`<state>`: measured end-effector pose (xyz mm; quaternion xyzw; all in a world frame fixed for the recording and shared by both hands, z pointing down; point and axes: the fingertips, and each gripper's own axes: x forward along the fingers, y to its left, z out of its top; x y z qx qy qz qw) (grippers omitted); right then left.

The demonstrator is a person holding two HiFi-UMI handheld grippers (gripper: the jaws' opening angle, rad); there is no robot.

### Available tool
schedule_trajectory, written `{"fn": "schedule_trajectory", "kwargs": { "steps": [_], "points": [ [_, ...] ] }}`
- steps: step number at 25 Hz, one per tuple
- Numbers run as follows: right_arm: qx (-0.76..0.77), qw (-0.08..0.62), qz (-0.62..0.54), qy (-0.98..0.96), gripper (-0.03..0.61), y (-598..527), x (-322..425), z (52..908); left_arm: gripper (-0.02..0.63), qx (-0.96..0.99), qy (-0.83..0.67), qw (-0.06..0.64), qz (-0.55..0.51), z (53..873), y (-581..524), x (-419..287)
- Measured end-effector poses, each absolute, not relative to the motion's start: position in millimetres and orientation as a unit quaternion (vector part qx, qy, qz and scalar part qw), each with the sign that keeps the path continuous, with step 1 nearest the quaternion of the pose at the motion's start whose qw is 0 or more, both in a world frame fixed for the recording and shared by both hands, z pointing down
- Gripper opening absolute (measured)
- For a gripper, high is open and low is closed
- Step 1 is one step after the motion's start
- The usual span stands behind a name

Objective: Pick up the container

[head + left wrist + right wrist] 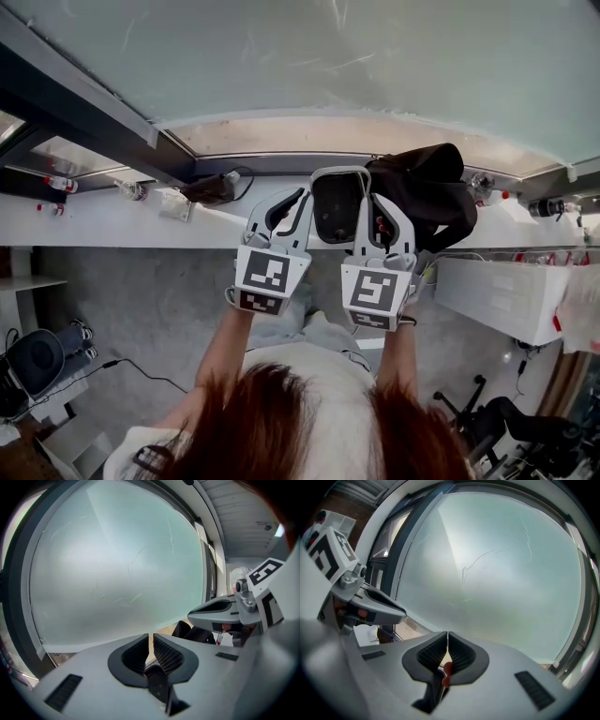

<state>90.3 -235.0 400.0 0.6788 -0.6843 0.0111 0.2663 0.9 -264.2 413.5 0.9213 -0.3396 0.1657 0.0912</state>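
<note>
The container point(337, 172), a pale-rimmed tub with a dark inside, stands on the white window ledge point(112, 223). It lies between my two grippers in the head view. My left gripper point(298, 199) is just left of it and my right gripper point(368, 201) just right of it; I cannot tell whether either touches it. In the left gripper view the left gripper point(149, 637) has its ribbed pads together with nothing between them. The right gripper point(447, 635) is likewise shut and empty. Both point at the frosted pane.
A black bag point(427, 192) slumps on the ledge right of the container. The frosted window point(328, 56) rises behind. Small bottles point(56, 183) and a cable sit at the ledge's left. A white box point(506, 295) is at the right, a chair point(37, 361) lower left.
</note>
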Motion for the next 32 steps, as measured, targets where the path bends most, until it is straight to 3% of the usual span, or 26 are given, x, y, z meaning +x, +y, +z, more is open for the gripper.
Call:
{"fn": "schedule_trajectory", "kwargs": {
  "steps": [32],
  "points": [
    [0.583,0.402,0.038,-0.705,0.028,-294,125,513,0.025,0.886,-0.381,0.115,0.236,522,-317,22]
  ]
}}
